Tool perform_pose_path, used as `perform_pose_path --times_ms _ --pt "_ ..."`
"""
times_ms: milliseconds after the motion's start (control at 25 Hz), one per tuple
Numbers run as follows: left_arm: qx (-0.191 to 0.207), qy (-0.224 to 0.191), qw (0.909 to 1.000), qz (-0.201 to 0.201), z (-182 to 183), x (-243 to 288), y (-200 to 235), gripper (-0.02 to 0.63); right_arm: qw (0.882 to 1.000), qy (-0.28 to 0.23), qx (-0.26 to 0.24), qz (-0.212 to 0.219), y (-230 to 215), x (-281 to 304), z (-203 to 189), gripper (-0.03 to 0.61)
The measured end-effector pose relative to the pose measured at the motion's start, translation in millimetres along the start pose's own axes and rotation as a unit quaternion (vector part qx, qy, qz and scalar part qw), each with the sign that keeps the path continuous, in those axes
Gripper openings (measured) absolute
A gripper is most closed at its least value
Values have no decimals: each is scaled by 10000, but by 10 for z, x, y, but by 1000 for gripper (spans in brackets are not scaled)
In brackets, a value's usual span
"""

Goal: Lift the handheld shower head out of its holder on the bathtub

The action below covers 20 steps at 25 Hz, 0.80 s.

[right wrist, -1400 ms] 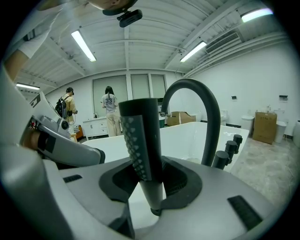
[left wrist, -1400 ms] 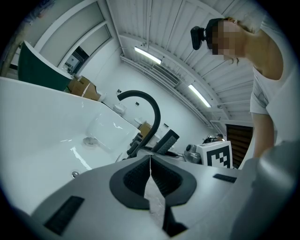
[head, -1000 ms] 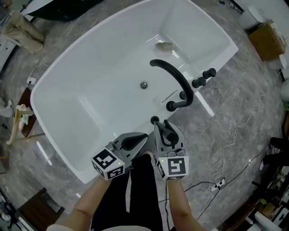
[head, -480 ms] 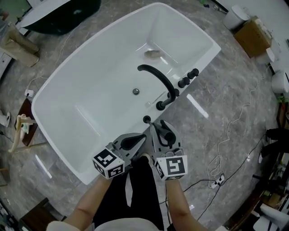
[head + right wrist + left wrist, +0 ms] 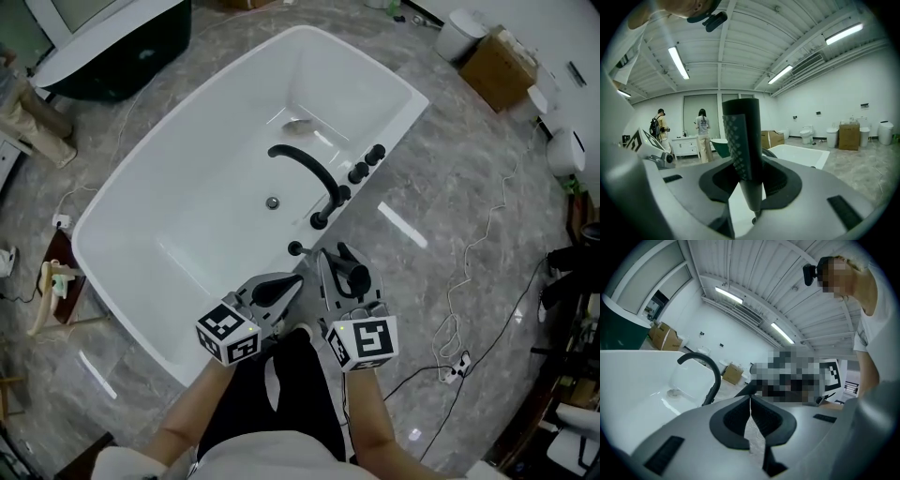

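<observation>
Upright shower head clamped in right claw, clear of holder.

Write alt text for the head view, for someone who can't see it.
Seen from above, a person's right gripper clamps a black handheld shower head beside a white bathtub on a grey marble floor. The left gripper, shut and empty, is alongside it; a curved black faucet stands on the tub's rim.

Only legible print: a number, looks like "33", on the back of a light shirt worn by a person far off in the right gripper view. Left marker cube and right marker cube: square code patterns, no letters. Cardboard box: print unreadable.
</observation>
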<state>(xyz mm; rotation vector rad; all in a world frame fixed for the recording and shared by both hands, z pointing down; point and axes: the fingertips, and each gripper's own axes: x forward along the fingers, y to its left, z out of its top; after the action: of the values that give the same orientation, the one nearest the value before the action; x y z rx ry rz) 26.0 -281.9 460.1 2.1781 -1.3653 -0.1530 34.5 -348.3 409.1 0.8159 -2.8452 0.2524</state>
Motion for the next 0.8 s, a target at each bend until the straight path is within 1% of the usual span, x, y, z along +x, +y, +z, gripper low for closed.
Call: perform_pose_path --times_ms 240,320,480,800 --pt "101 46 9997 -209 80 -24 -239 12 9994 -178 212 -214 -27 -277 230 129" --pt "145 37 9995 -287 123 -23 -324 12 9991 -237 214 -280 -45 -373 315 129" --pt "303 56 9985 -454 182 -29 -524 12 9977 -422 355 -388 -93 -597 470 129" --pt "439 5 9959 -789 278 9 -833 12 9936 -701 522 -719 -218 -991 662 129"
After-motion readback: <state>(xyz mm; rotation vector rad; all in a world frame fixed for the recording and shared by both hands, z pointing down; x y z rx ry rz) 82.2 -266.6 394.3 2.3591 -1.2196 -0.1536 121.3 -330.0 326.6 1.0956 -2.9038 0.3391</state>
